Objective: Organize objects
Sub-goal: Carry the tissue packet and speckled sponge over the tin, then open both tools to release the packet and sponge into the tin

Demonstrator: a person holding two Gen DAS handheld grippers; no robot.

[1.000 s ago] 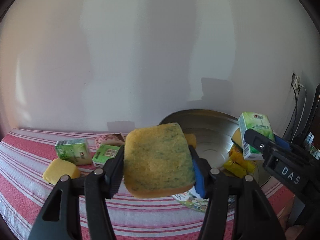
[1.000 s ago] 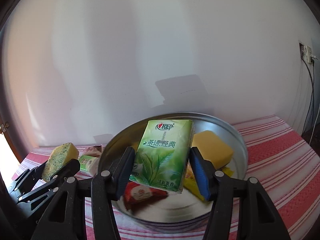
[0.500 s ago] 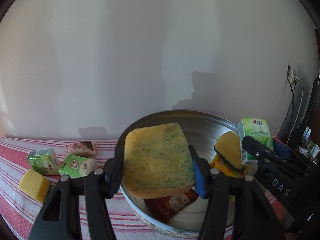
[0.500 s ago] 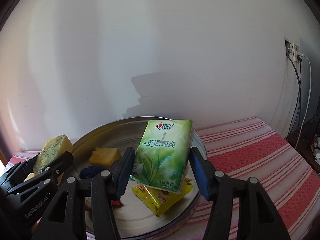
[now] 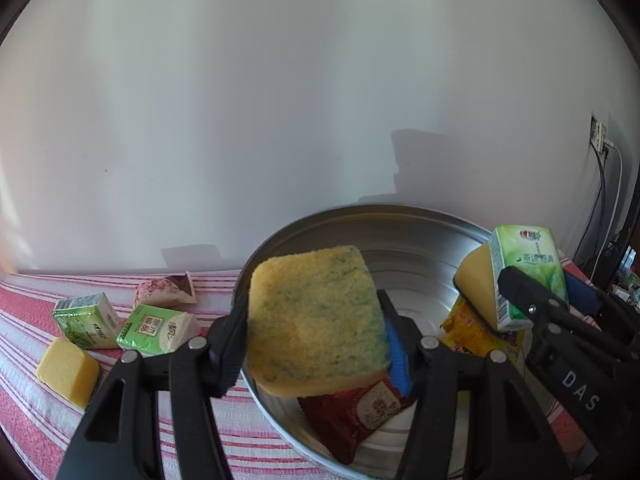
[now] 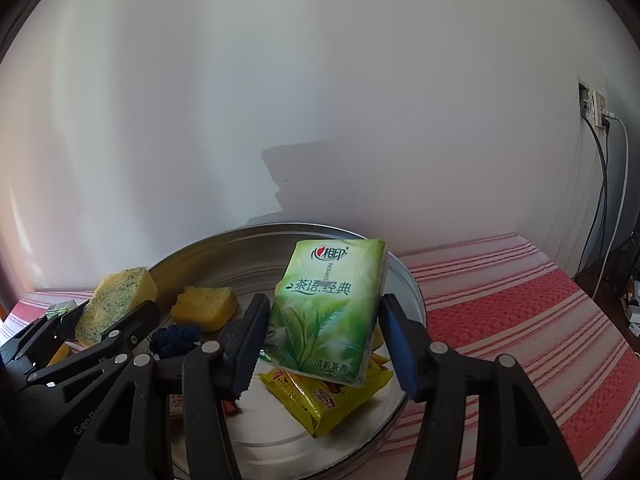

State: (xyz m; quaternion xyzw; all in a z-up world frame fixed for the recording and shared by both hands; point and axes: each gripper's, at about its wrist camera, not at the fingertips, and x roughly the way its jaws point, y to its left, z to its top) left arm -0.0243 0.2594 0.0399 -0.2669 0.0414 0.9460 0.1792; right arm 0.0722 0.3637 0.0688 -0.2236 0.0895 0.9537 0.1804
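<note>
Striped cloth [image 5: 248, 436] carries a metal pan [image 5: 360, 220], two green packs [image 5: 86, 320], a pouch [image 5: 164, 290], a sponge [image 5: 66, 364].

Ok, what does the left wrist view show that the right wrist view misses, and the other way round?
Left wrist only: a plain yellow sponge, a pinkish packet and a second green packet, all outside the basin. Right wrist only: a dark blue bundle in the basin. Both: the metal basin, the left gripper clamping the speckled sponge, the right gripper clamping the green tissue pack, and the yellow snack bag.
</note>
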